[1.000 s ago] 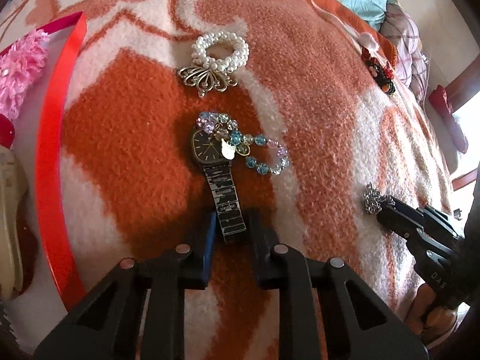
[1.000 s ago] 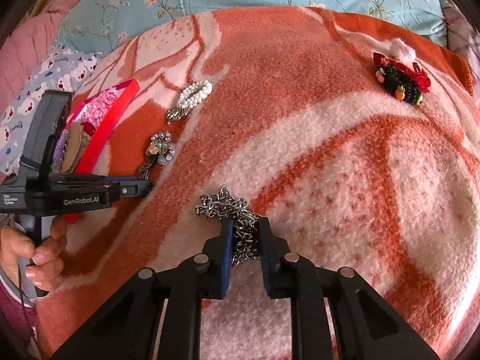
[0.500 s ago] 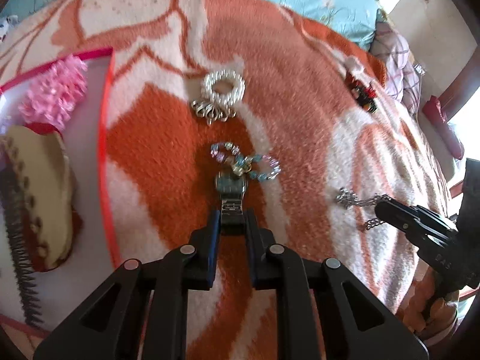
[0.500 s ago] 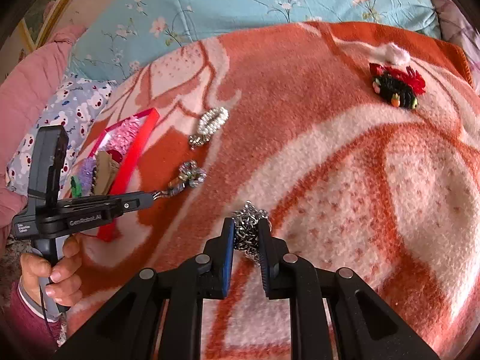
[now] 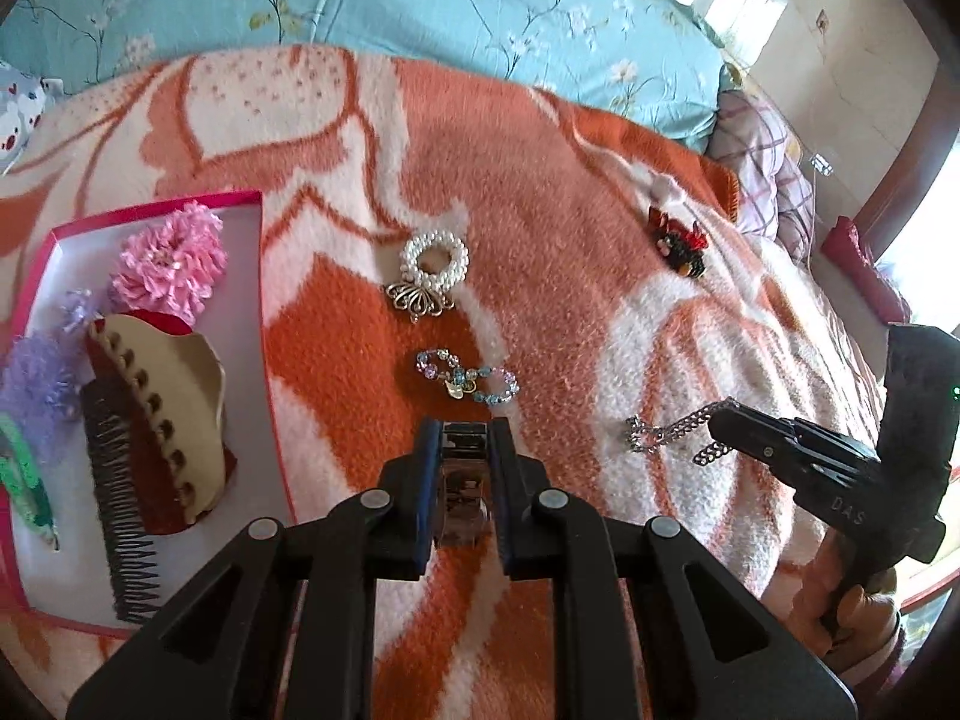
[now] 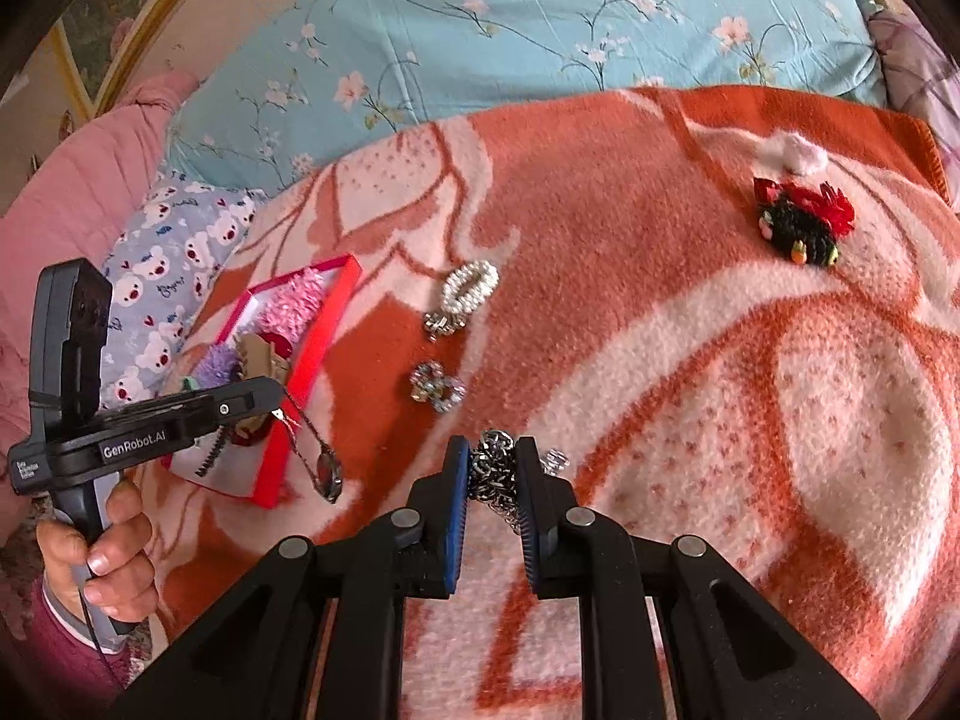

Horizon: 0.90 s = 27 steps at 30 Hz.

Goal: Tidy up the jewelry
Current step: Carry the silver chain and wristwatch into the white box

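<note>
black two-finger grippers, blue pads (image 6: 459, 495), silver screws, white "genrobot.ai" lettering; a maroon sleeve (image 6: 57, 654) at the wrist.

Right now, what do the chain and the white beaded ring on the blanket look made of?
Chain: shiny silver metal, judging by glinting links. White beaded ring: glossy pearl-like beads, real or plastic unclear, with an antique-gold, metal-looking butterfly charm.

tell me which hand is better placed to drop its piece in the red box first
Left. The left gripper, shut on the watch, hangs beside the red box; the right gripper holds the silver chain farther off.
</note>
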Available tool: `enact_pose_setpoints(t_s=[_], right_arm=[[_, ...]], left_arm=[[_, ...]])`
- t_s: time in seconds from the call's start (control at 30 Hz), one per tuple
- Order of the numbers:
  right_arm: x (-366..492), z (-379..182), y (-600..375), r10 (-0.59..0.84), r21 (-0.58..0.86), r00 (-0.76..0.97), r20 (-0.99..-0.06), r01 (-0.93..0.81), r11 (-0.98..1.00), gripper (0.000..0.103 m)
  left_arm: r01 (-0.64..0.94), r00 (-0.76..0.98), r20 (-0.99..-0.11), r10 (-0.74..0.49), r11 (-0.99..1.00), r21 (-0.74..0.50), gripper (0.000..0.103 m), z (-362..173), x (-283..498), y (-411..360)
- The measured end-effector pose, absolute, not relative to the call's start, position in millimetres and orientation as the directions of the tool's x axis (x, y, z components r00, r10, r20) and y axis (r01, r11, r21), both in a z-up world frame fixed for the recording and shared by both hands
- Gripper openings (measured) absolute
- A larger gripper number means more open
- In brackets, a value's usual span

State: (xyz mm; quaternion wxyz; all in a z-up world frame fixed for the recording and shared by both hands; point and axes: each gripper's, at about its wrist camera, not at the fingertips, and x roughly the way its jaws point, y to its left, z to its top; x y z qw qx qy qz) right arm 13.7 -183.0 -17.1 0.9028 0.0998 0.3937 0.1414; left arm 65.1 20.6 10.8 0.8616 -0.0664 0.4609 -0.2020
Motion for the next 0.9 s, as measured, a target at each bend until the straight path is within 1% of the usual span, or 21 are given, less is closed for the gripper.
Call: enact_pose_setpoints(t_s=[0.17,0.47,0.9], right_arm=[[11,-6,-176,0.353,0.299,0.660,-0.663,-0.199,0.933,0.014],[12,8,-149,0.403,0.312,0.658,-0.636,-0.258,0.914,0.015],[21,43,-79,0.505,0.314,0.637,-0.582,-0.397,0.863,0.014]], left_arm=[[0.277,0.525,-0.748,-0.406,0.913,-0.301,0.013,24,57,30],[0.229,0.590,-0.707,-0.390,0.921,-0.316,0.013,49,42,69],[0.114,0.688,-0.662,-0.297,0.945,-0.305,0.013,75,17,143]])
